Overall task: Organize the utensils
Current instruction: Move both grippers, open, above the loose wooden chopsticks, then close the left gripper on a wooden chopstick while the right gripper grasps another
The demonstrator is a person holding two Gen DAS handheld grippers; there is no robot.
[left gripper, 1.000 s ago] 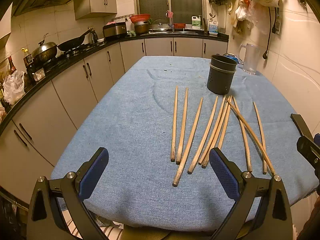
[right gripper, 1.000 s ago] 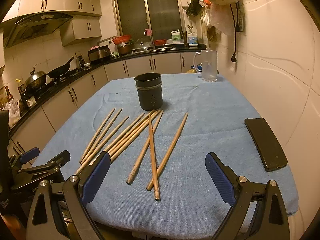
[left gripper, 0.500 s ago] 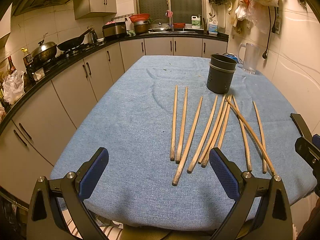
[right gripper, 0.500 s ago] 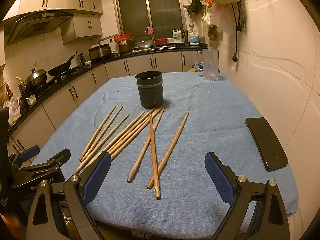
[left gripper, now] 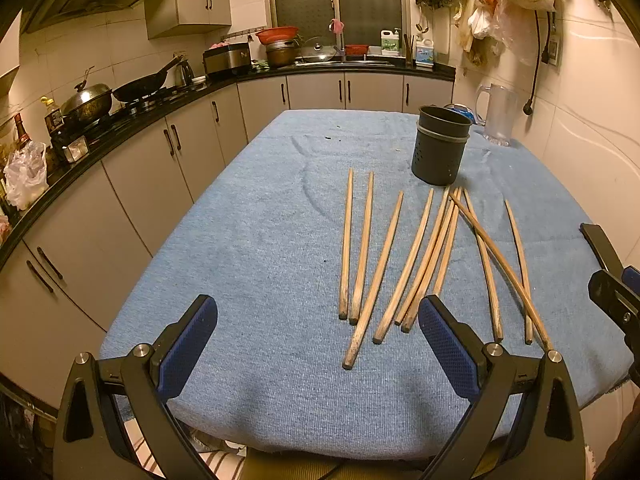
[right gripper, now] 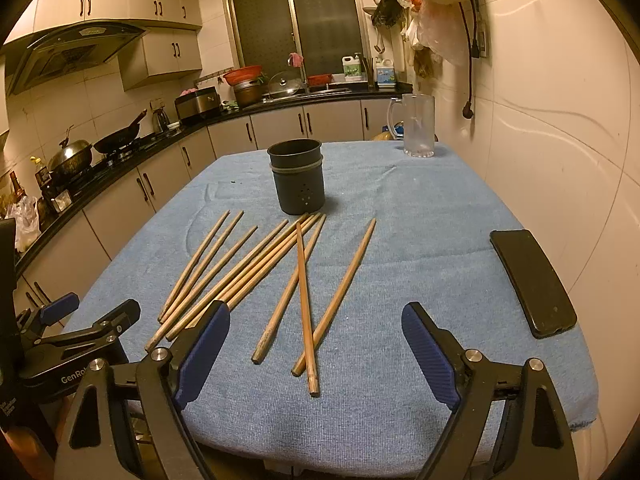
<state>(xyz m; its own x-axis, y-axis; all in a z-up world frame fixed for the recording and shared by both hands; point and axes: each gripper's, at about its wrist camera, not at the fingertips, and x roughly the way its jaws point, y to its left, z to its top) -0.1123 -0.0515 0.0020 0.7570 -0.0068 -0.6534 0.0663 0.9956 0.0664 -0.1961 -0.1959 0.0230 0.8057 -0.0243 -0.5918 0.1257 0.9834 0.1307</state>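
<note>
Several wooden chopsticks (left gripper: 416,256) lie fanned out on the blue cloth table (left gripper: 256,240), also seen in the right wrist view (right gripper: 276,272). A dark utensil holder (left gripper: 441,145) stands upright just beyond their far tips, and shows in the right wrist view (right gripper: 297,176). My left gripper (left gripper: 316,344) is open and empty above the table's near edge, left of the chopsticks' near ends. My right gripper (right gripper: 316,352) is open and empty, its jaws on either side of the near ends of three chopsticks, above them.
A black phone (right gripper: 532,280) lies at the table's right edge. A clear glass mug (right gripper: 418,126) stands at the far right corner. Kitchen counters with pots (left gripper: 120,100) run along the left and back. A wall (right gripper: 560,140) is close on the right.
Both grippers have edged slightly forward toward the chopsticks. Nothing on the table has moved.
</note>
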